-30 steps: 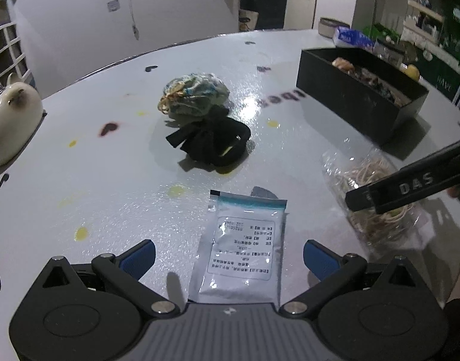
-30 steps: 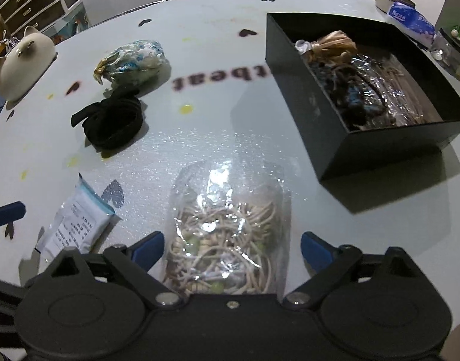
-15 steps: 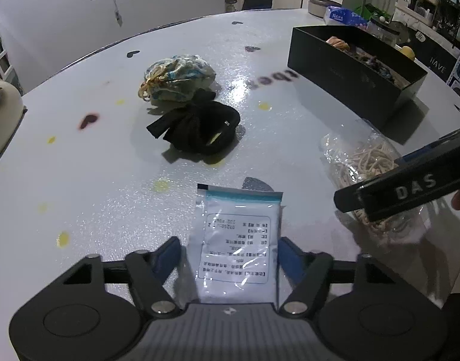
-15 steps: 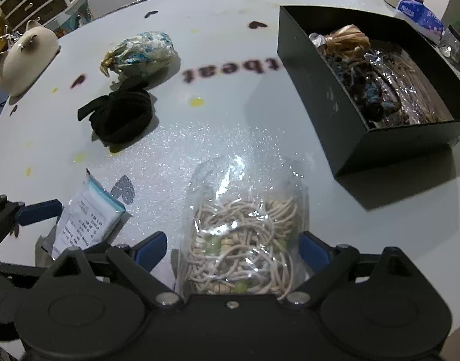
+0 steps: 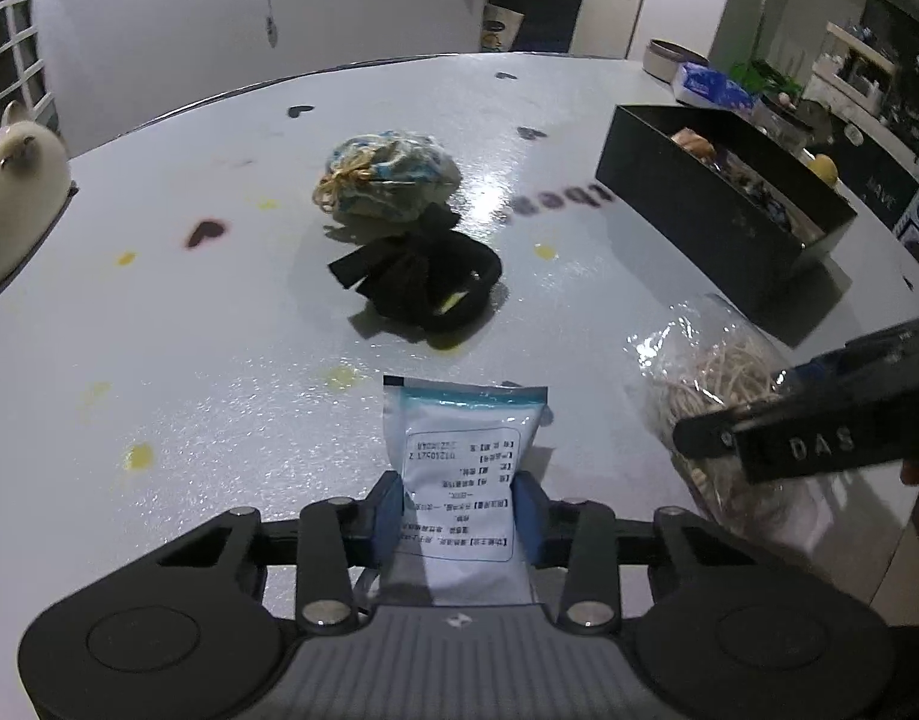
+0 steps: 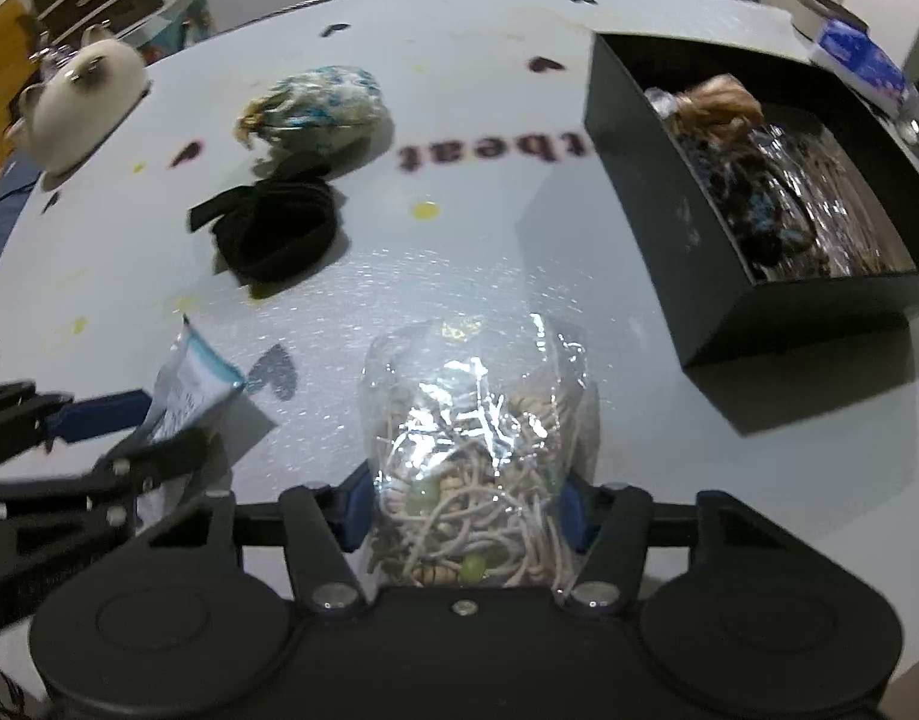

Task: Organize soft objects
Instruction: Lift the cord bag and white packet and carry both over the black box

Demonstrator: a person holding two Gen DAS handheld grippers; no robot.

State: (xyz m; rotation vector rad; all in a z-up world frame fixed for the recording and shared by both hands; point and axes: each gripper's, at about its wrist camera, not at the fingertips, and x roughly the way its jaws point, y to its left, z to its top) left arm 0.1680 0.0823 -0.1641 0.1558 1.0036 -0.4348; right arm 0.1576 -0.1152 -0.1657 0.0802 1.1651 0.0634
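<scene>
On the grey table, my left gripper (image 5: 459,516) has its blue pads pressed on both sides of a white printed sachet (image 5: 459,420), and its jaws are still closing. My right gripper (image 6: 464,510) squeezes a clear bag of beige bands (image 6: 477,408), its jaws closing as well. Farther out lie a black fabric band (image 5: 423,282) and a blue-and-white patterned bundle (image 5: 393,180), touching each other. To the right stands a black box (image 5: 699,228) that holds several soft items. A finger of the right gripper (image 5: 819,438) shows over the bag (image 5: 717,378).
A cream ceramic animal figure (image 5: 9,198) stands at the table's left edge. A blue tissue pack (image 5: 711,87) and a round tin (image 5: 669,57) sit behind the box. Bare tabletop (image 6: 459,276) lies between the bag and the black band.
Both pairs of jaws have come together from wide apart, the left onto the sachet and the right onto the clear bag. Neither hand has shifted much.
</scene>
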